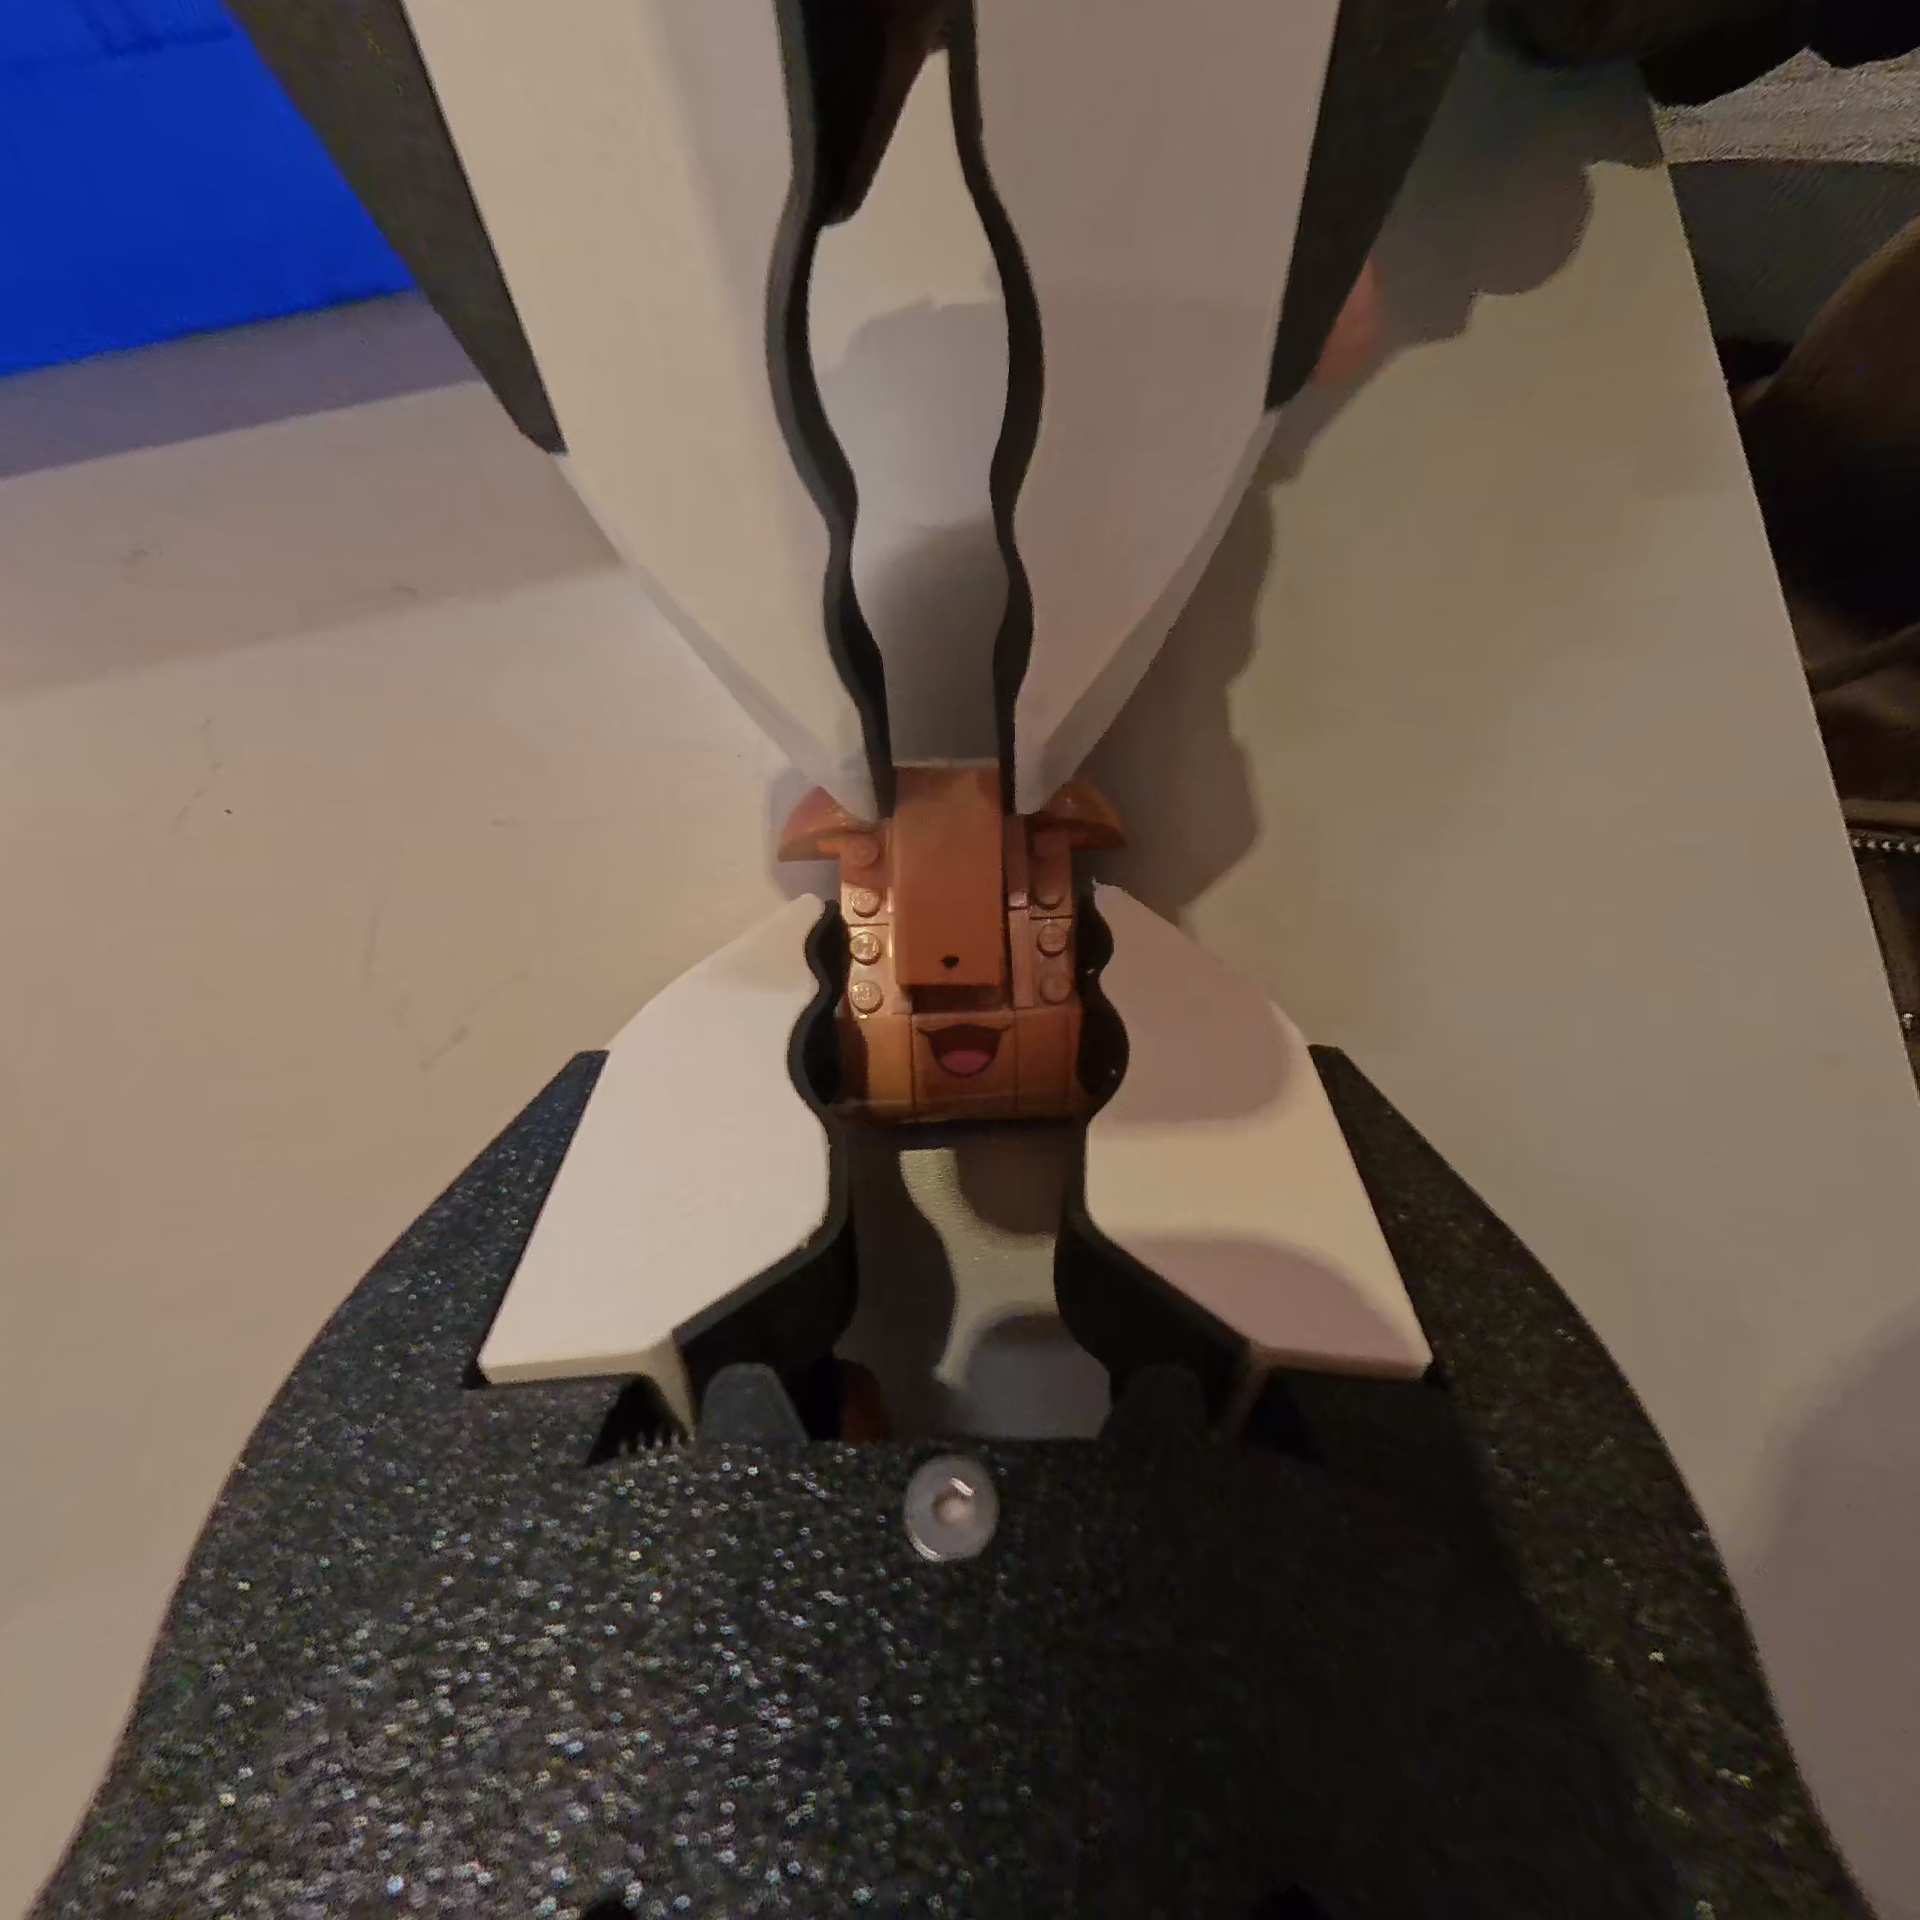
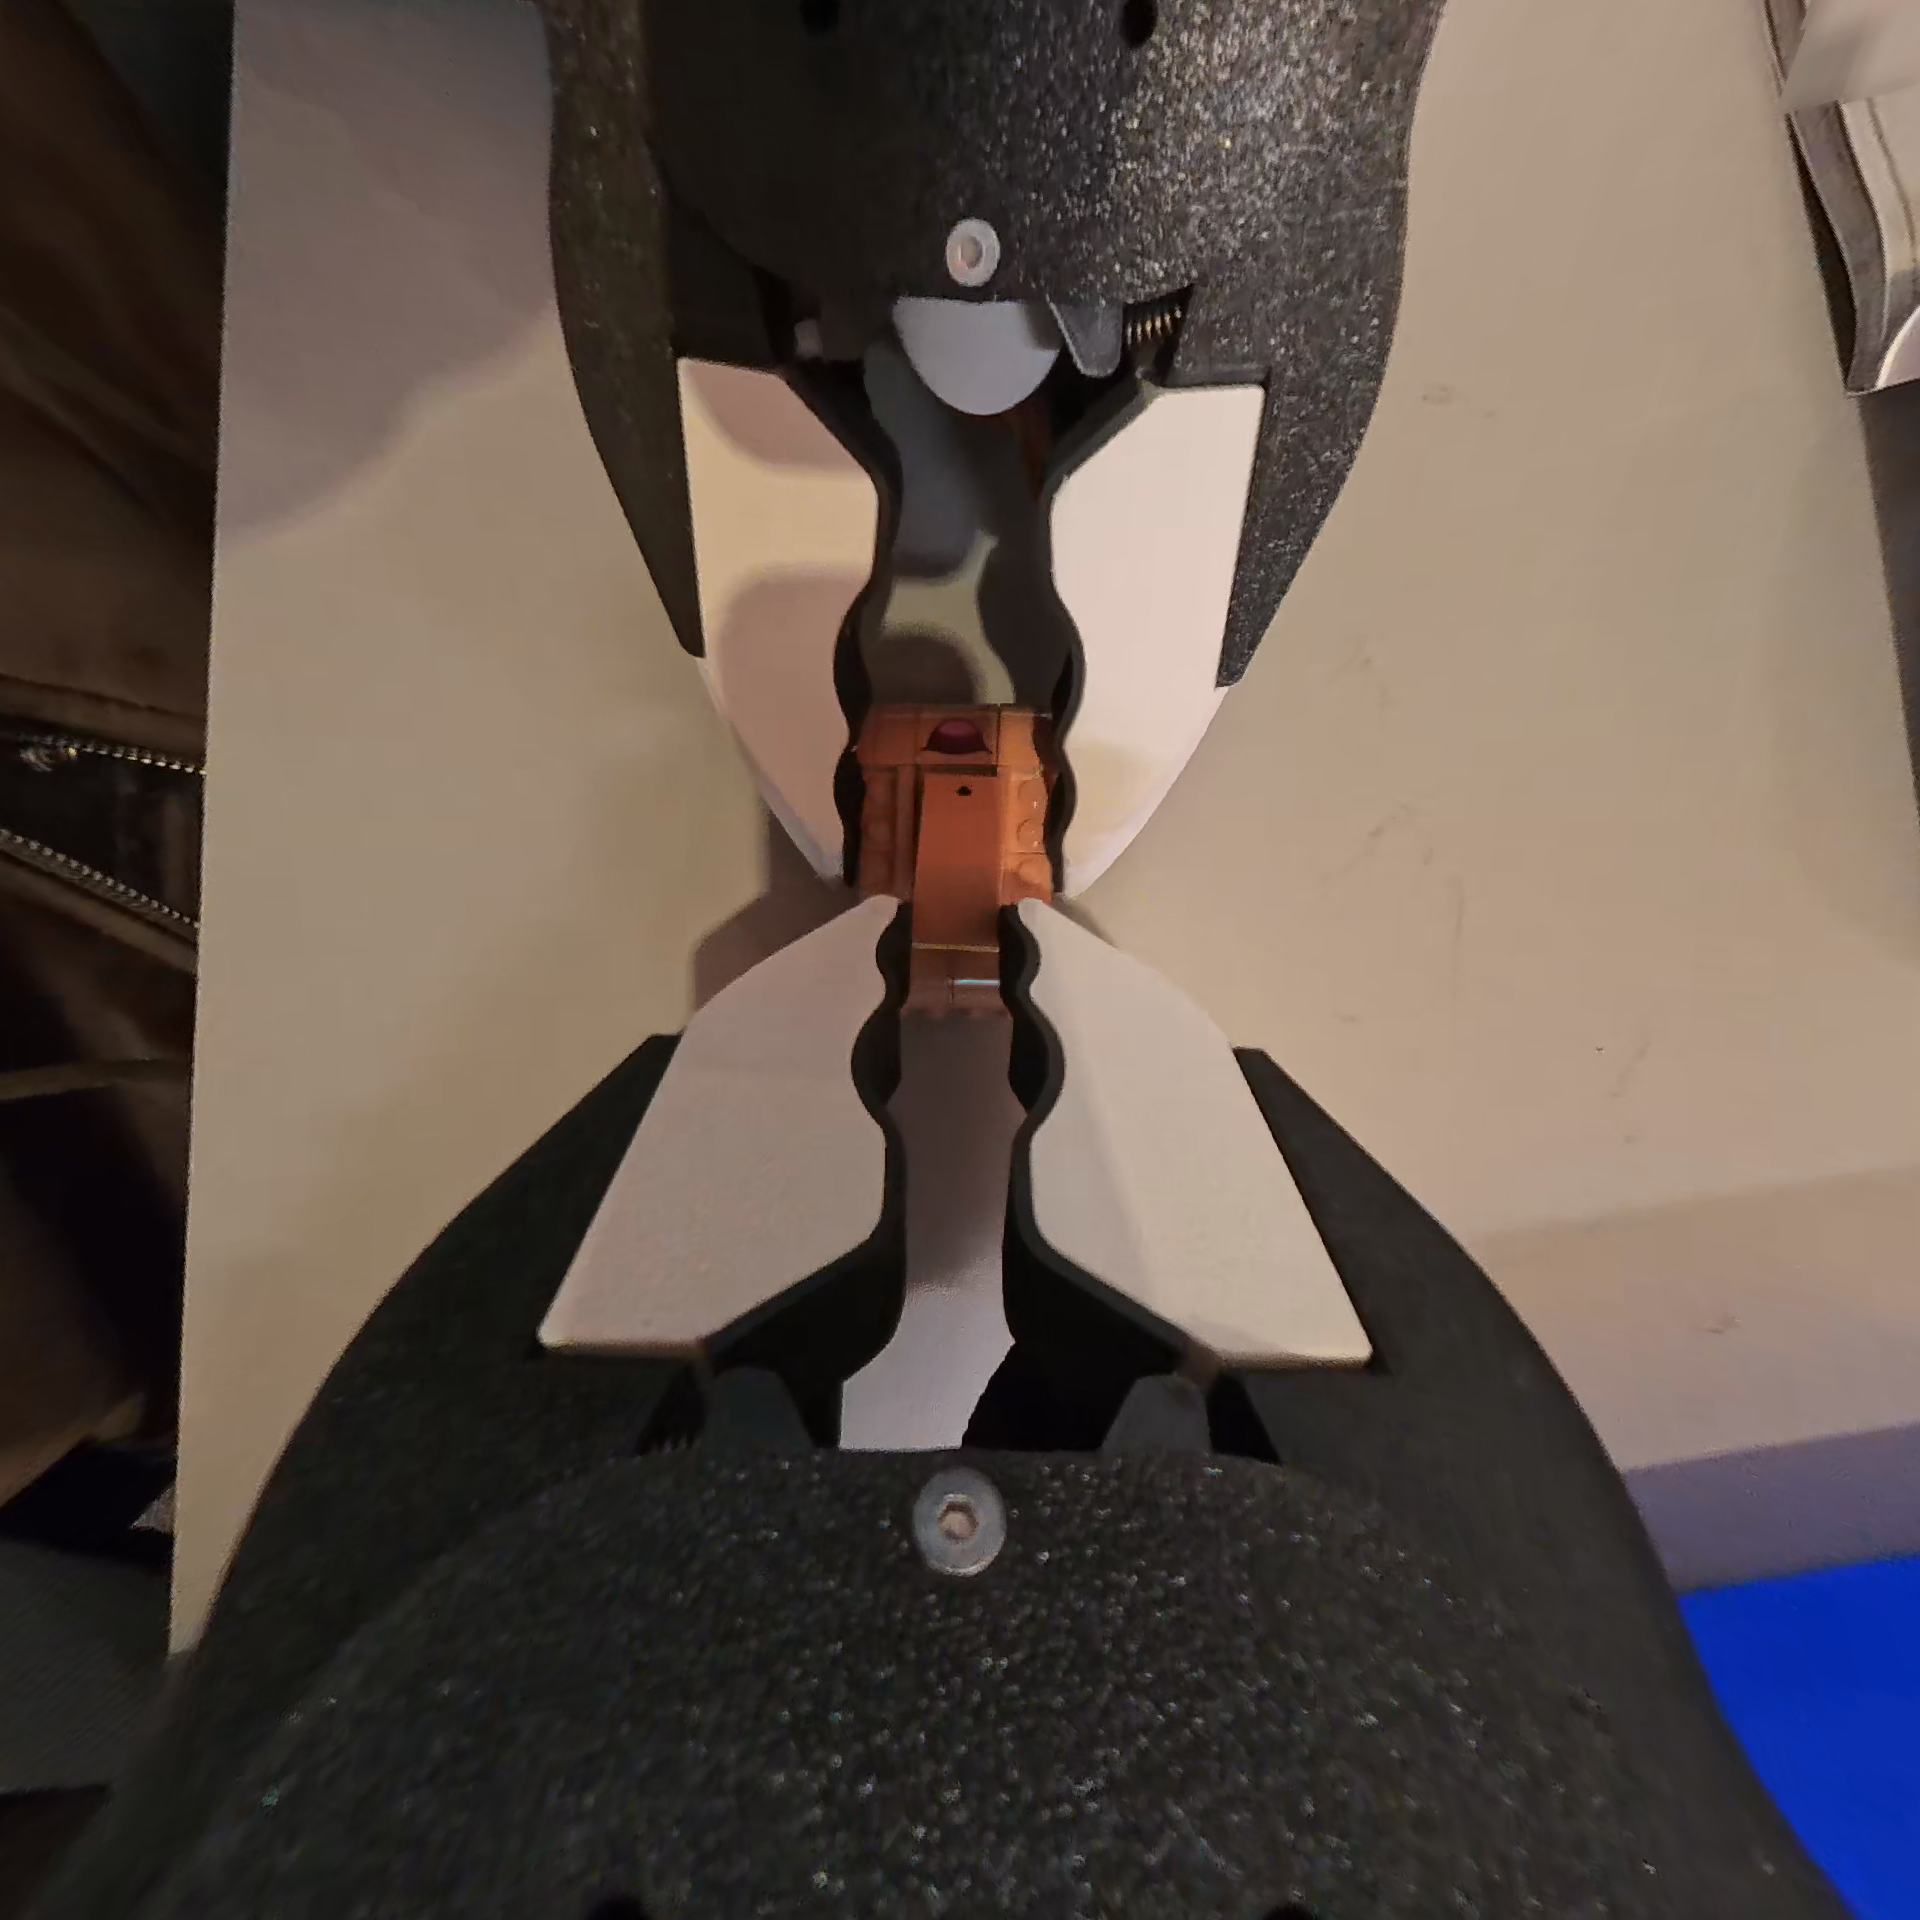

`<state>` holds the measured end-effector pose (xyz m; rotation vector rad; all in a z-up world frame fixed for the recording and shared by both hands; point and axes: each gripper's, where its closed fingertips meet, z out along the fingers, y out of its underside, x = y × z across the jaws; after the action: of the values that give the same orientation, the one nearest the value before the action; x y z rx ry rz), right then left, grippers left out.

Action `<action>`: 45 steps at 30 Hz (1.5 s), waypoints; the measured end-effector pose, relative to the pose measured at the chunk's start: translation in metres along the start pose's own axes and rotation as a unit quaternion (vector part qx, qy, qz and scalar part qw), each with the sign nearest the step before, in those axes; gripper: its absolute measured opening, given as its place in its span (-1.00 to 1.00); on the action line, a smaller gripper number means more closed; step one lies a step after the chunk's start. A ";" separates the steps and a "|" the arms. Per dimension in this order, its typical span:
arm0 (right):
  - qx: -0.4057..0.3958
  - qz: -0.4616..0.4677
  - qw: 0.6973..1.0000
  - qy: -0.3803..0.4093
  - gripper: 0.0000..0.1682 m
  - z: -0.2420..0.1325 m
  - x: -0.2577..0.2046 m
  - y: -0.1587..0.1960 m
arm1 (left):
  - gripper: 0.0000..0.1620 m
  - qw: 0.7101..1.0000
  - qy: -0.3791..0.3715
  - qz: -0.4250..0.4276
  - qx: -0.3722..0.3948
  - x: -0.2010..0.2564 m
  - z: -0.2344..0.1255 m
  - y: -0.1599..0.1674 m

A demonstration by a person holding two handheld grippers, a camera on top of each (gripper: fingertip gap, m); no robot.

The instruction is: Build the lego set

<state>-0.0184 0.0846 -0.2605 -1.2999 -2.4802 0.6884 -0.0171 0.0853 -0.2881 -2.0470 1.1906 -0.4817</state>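
One small tan-brown lego model (image 1: 956, 997) built of studded plastic bricks, with a printed smiling mouth and a dot nose on its front, is held in the air between the two grippers, above the desk. Two rounded brown pieces (image 1: 1081, 821) stick out at its far end, one on each side. In the right wrist view the same single model (image 2: 956, 821) shows from the other end, its mouth turned away from the camera.

The left gripper (image 1: 956, 997), with white plastic fingers (image 1: 707, 1143) lined by wavy black pads, is closed on the model's wide body, one pad on each studded flank. The right gripper (image 1: 945, 790) comes from the opposite side, tip to tip with the left, and its two pads clamp the narrower central strip of the model. From its own camera the right gripper (image 2: 951, 956) pinches that narrow end, while the left gripper (image 2: 951, 821) grips the body beyond it. That makes two grippers and four fingers, all touching the one model.

Below them lies a plain cream-white desk (image 1: 312, 883) with a few faint scuffs. Off one edge of the desk is a bright blue surface (image 1: 156, 177), also seen in the right wrist view (image 2: 1797, 1704). On the other side there is dark fabric with a metal zip (image 2: 94, 821), and something pale and crumpled (image 2: 1860, 208) lies at the desk's far corner.
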 end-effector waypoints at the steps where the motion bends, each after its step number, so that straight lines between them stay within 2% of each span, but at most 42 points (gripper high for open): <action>1: -0.003 -0.002 1.000 -0.002 -0.82 0.000 -0.001 0.000 | -0.47 1.000 0.001 0.000 0.000 0.000 0.000 0.000; 12: -0.021 -0.002 1.000 -0.011 -0.81 0.005 -0.004 0.004 | -0.47 1.000 0.005 0.002 -0.001 0.003 0.001 0.000; 17: 0.003 -0.011 1.000 0.000 -0.81 0.003 -0.002 0.000 | -0.47 1.000 0.006 0.001 0.001 0.002 0.000 0.000; 21: 0.034 -0.017 0.999 0.006 -0.68 0.000 -0.001 -0.001 | -0.47 1.000 0.003 -0.004 0.004 0.000 -0.002 0.000; 25: 0.098 -0.012 0.995 0.018 -0.53 -0.002 0.002 -0.005 | -0.47 1.000 0.007 -0.012 0.014 -0.002 -0.006 -0.002; 30: 0.160 0.004 0.986 0.052 -0.22 0.002 0.009 0.000 | -0.47 0.999 0.006 -0.019 0.032 -0.006 -0.015 -0.005; 37: 0.224 0.018 0.972 0.064 -0.13 0.003 0.010 -0.007 | -0.47 0.999 0.004 -0.017 0.052 -0.009 -0.025 -0.010; 45: 0.220 0.017 0.973 0.073 -0.11 0.012 0.010 -0.010 | -0.47 0.998 0.007 -0.010 0.062 -0.006 -0.025 -0.015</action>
<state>-0.0360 0.0841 -0.2653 -1.1735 -2.0383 1.0366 -0.0266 0.0854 -0.2594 -1.9548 1.1210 -0.5669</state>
